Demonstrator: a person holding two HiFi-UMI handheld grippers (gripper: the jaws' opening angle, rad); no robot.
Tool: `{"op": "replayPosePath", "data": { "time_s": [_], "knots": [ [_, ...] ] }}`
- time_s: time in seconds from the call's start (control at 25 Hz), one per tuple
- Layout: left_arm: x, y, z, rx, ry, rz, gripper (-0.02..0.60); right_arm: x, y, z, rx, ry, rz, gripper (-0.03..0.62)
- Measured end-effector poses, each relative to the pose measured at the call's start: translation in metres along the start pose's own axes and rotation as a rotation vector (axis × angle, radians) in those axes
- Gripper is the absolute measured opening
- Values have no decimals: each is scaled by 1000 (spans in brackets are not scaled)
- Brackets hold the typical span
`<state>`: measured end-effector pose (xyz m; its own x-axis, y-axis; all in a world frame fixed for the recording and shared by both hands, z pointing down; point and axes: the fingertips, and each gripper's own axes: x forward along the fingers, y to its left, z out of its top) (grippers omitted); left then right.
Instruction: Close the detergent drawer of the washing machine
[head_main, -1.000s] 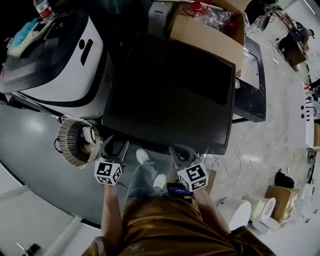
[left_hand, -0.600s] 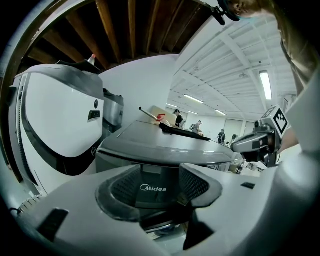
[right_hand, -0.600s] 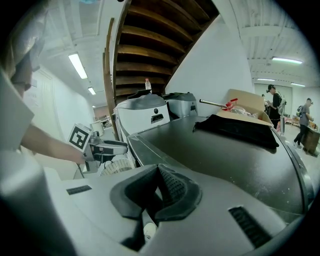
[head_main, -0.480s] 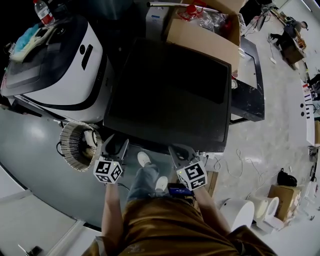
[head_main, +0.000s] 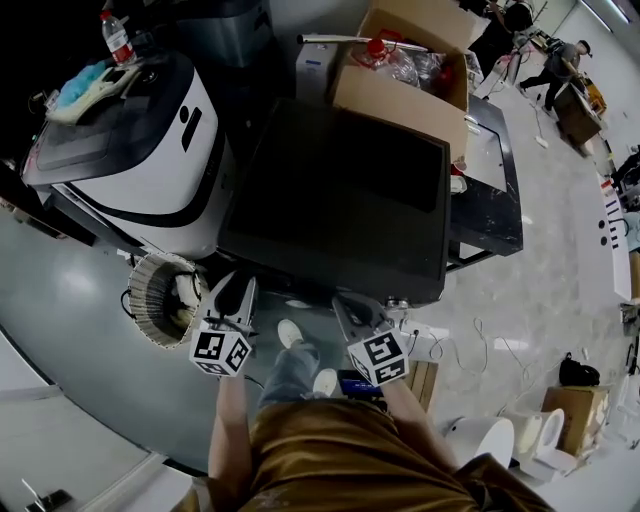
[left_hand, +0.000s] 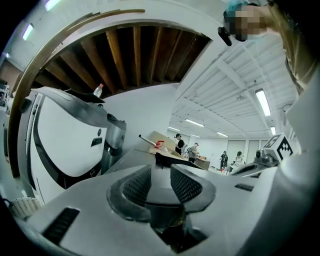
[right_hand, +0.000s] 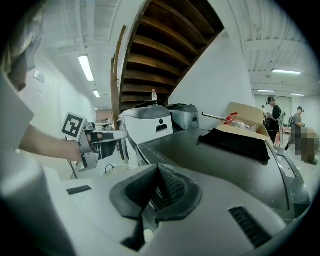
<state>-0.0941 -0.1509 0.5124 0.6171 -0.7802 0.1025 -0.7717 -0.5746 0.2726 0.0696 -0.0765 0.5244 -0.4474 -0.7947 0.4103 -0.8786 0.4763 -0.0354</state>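
OK, washing machine (head_main: 340, 200): dark flat top, boxy, directly ahead of both sets of jaws, front edge running crosswise to them; front face hidden, so detergent drawer can't be made out. White machine (head_main: 150, 150) left of left jaws. Cardboard box (head_main: 400, 85) beyond its far edge. Left gripper (left_hand: 161, 170) jaws closing, gap between pads, nothing in it. Right gripper (right_hand: 158, 172) jaws together, empty.

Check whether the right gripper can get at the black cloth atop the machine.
Probably yes: the right gripper faces the black cloth across bare machine top, though its fingers are shut.
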Motion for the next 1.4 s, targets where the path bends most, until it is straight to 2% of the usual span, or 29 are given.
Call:
{"op": "replayPosePath", "data": {
  "time_s": [0.2,0.48,0.92,1.4],
  "knots": [
    [-19,-13,16,28,-24,23,93,-17,13,9,-30,-27,-11,12],
    [-42,-31,32,85,12,63,27,-43,24,22,-53,-75,-48,12],
    [-68,-50,43,75,2,77,25,-67,31,30,-57,-128,-63,12],
    [-73,-51,41,85,2,100,25,-73,35,29,-67,-127,-49,12]
  ]
}}
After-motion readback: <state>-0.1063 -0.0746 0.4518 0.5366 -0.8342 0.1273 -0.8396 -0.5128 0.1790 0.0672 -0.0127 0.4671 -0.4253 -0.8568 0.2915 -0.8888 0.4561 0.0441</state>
